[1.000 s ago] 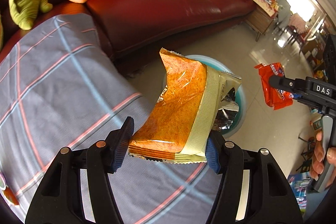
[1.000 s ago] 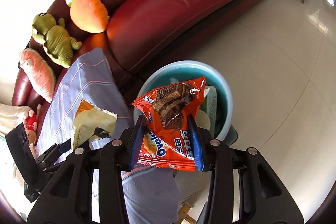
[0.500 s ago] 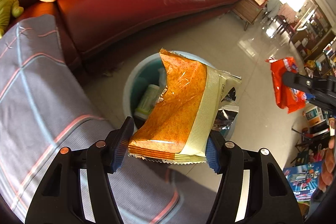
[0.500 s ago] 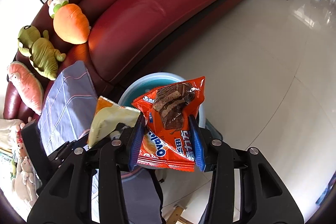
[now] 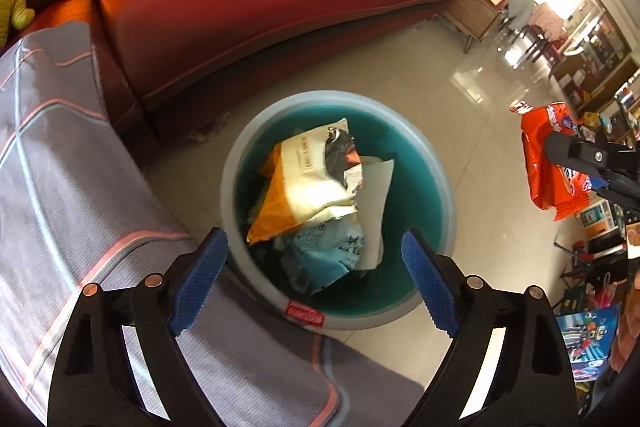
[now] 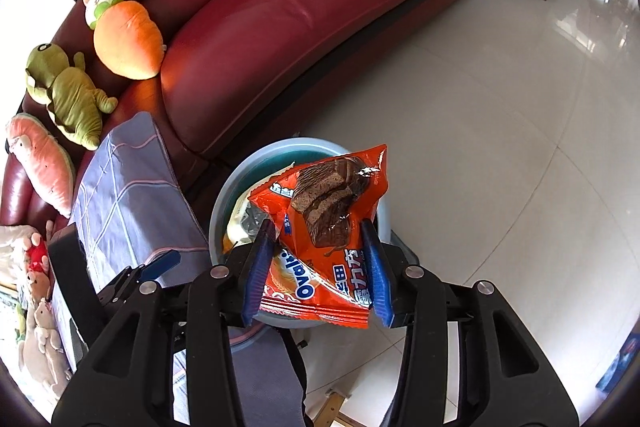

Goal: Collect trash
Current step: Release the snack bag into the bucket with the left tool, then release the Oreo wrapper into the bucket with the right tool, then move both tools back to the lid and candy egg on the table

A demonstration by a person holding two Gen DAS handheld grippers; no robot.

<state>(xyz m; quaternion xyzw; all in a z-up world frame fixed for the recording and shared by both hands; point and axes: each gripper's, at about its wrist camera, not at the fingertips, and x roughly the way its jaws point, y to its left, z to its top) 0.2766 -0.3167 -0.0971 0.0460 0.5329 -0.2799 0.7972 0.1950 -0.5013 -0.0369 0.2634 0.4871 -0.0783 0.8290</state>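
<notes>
The left gripper [image 5: 314, 259], at the bottom centre of the left wrist view, has just been opening its jaws, and nothing is between the blue pads now: half a second ago they clamped the orange and cream foil snack bag [image 5: 304, 187], which now lies inside the round teal plastic bin with a pale rim [image 5: 444, 187], in the middle of that frame, on top of crumpled paper and a light blue wrapper [image 5: 326, 259]. So one piece of trash looks delivered, and the left jaws stand wide and free for the next pick. The right gripper [image 6: 318, 267], low in the centre of the right wrist view, is closed on the bright orange snack packet printed with a chocolate wafer [image 6: 328, 227]; the pads press its two sides and the packet stands up between them, in front of the bin's rim in the picture. In the left wrist view the same packet shows at the right edge, off to the side of the bin. My reading is that this packet goes in next, once it is brought over the opening. The dark red leather sofa [image 5: 260, 7] fills the upper part of both frames, and a grey checked cloth [image 5: 80, 207] covers the lower left.
</notes>
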